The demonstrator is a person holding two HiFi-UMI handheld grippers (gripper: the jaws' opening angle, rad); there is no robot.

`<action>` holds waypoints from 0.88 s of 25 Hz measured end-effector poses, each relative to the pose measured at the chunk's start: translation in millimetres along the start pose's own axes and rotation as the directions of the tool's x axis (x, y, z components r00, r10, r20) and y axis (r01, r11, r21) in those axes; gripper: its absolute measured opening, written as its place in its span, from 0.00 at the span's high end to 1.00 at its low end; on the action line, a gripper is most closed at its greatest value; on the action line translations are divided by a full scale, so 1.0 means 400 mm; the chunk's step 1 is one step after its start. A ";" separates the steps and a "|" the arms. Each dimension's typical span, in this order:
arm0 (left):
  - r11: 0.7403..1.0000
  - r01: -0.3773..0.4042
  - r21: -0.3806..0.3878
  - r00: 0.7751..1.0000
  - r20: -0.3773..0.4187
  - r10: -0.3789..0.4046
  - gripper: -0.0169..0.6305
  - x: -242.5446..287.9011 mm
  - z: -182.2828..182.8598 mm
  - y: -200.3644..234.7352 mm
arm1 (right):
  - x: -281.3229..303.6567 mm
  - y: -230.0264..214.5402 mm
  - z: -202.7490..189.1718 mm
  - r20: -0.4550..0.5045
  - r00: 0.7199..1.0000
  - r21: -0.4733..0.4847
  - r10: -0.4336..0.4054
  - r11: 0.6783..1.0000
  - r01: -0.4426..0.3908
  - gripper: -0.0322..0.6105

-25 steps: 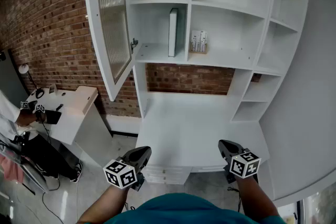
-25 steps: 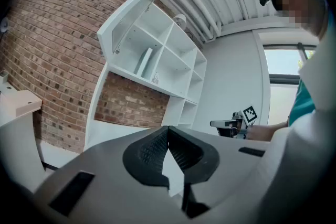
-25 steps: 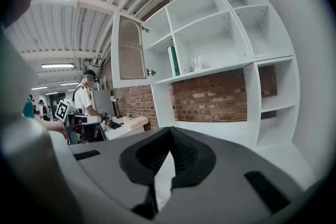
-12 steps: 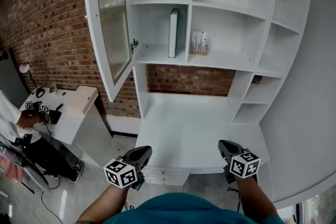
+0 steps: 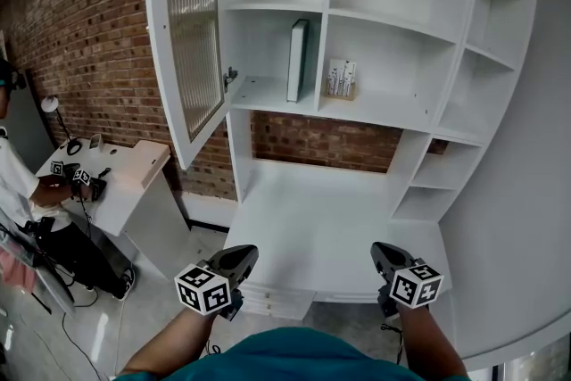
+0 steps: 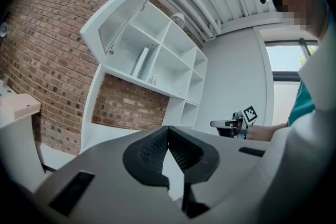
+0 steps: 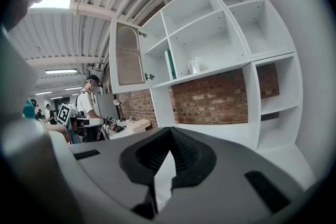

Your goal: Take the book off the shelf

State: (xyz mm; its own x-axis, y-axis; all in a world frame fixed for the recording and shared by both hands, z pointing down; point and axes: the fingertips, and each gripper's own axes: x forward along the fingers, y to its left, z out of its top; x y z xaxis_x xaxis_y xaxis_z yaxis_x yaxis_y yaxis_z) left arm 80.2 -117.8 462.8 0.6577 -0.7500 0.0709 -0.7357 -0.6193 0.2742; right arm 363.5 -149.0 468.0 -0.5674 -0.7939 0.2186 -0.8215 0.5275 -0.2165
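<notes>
The book [image 5: 297,60] is pale with a grey spine. It stands upright in the middle-left compartment of the white shelf unit [image 5: 375,107], against the divider. It also shows small in the left gripper view as the book [image 6: 140,63] and in the right gripper view as the book [image 7: 169,64]. My left gripper [image 5: 239,256] and right gripper [image 5: 382,250] hang low before the desk's front edge, far below the book. Both point toward the unit. The left gripper [image 6: 168,128] and the right gripper [image 7: 169,131] are shut, with nothing between their pads.
A ribbed-glass cabinet door [image 5: 192,31] stands swung open left of the book. A small holder of white items [image 5: 338,78] sits in the compartment to the book's right. The white desk surface [image 5: 312,219] lies under the shelves. A person [image 5: 18,183] works at a side table [image 5: 125,183] on the left.
The shelf unit has slid a little lower in the head view and more of the person at the left shows. Both grippers stay shut at the picture's bottom.
</notes>
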 end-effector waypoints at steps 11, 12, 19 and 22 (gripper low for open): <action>0.997 -0.079 -0.015 0.997 0.013 0.080 0.95 0.064 -0.037 -0.100 | -0.007 -0.115 0.009 -0.015 0.996 -0.016 0.090 0.996 -0.090 0.92; 0.996 -0.088 -0.014 0.996 0.011 0.089 0.95 0.064 -0.040 -0.101 | 0.002 -0.116 0.007 -0.018 0.995 -0.017 0.103 0.994 -0.103 0.92; 0.992 -0.124 -0.004 0.992 0.024 0.124 0.95 0.053 -0.013 -0.024 | 0.085 -0.094 -0.002 -0.028 0.990 -0.014 0.141 0.990 -0.142 0.92; 0.994 -0.105 -0.006 0.994 0.038 0.105 0.95 0.061 0.003 0.048 | 0.138 -0.080 0.004 -0.030 0.992 -0.022 0.124 0.992 -0.125 0.92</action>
State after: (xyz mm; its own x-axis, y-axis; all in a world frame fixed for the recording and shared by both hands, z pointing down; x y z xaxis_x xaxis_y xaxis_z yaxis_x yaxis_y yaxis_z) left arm 82.1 -148.2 468.7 0.5699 -0.8193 0.0632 -0.7999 -0.5356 0.2706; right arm 358.6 -210.3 485.5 -0.6666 -0.7126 0.2189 -0.7452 0.6291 -0.2212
